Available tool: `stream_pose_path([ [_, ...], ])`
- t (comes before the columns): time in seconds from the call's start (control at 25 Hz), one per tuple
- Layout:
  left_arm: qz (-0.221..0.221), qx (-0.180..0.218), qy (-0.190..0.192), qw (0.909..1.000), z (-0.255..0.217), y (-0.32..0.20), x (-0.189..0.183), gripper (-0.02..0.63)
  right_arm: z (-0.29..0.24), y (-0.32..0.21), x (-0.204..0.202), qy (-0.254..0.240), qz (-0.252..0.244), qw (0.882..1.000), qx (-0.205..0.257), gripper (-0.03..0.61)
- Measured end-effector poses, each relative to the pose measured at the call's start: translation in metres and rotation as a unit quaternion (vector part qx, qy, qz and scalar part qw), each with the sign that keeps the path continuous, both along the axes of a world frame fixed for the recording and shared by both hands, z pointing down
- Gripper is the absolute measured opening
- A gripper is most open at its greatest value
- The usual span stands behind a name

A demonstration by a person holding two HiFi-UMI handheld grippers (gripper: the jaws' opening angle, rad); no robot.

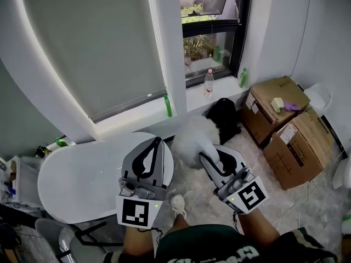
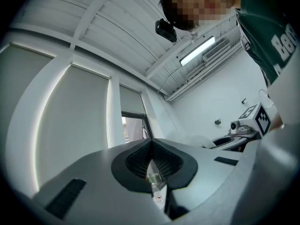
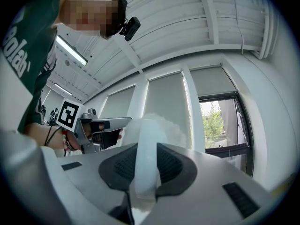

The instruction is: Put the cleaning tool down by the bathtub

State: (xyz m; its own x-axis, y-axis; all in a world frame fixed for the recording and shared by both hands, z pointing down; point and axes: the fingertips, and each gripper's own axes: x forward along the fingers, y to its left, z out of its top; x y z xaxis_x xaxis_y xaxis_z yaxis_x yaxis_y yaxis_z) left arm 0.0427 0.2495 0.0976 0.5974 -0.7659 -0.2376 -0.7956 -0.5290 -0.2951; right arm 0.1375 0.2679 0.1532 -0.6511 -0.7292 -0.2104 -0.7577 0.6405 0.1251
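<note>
Head view, left to right. White oval bathtub [image 1: 71, 179] fills the lower left, below a drawn grey roller blind [image 1: 93, 48]. Left gripper [image 1: 157, 141] is held over the tub's right end. In the left gripper view its jaws are pressed together at the tips, with only a thin slit below them and nothing between the pads. A green bottle [image 1: 168, 106] stands on the white windowsill [image 1: 142, 111] behind. Cleaning tool [image 1: 191, 138]: fluffy white head on a flat white handle, held in the air just right of the tub's end, between the tub rim and a black bag [image 1: 225, 116]. It is not on the floor [image 1: 219, 223]. Right gripper [image 1: 207, 159] holds it. In the right gripper view the jaws pinch the white handle [image 3: 145, 158] from both sides, and the fluffy head rises beyond the pads toward the window. The left gripper shows at that view's left, close alongside. A clear bottle [image 1: 209, 83] with a red label stands on the sill beside the open window, and a second green bottle [image 1: 243, 78] is farther right. Two cardboard boxes [image 1: 285, 130] sit on the floor at the right wall, small items on the upper one. A pale shoe [image 1: 178, 204] shows between the two grippers, at the bottom.
</note>
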Motion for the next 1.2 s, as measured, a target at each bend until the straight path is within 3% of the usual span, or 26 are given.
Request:
stream_pose_path([
  [0.16, 0.005, -0.008, -0.012, 0.9999, 0.005, -0.035, -0.006, 0.006, 0.0, -0.035, -0.005, -0.005, 0.012, 1.0, -0.012, 0.092],
  [0.28, 0.008, -0.009, -0.02, 0.9997, 0.006, -0.062, -0.012, 0.008, -0.01, -0.062, -0.011, -0.015, 0.014, 1.0, 0.007, 0.092],
  [0.52, 0.02, -0.012, -0.016, 0.9996, 0.005, -0.113, -0.026, 0.008, -0.005, -0.107, -0.021, -0.006, 0.036, 0.999, -0.011, 0.092],
  [1.2, 0.044, -0.012, -0.006, 0.999, 0.01, -0.21, -0.058, 0.006, -0.004, -0.199, -0.054, -0.005, 0.06, 0.998, 0.002, 0.092],
])
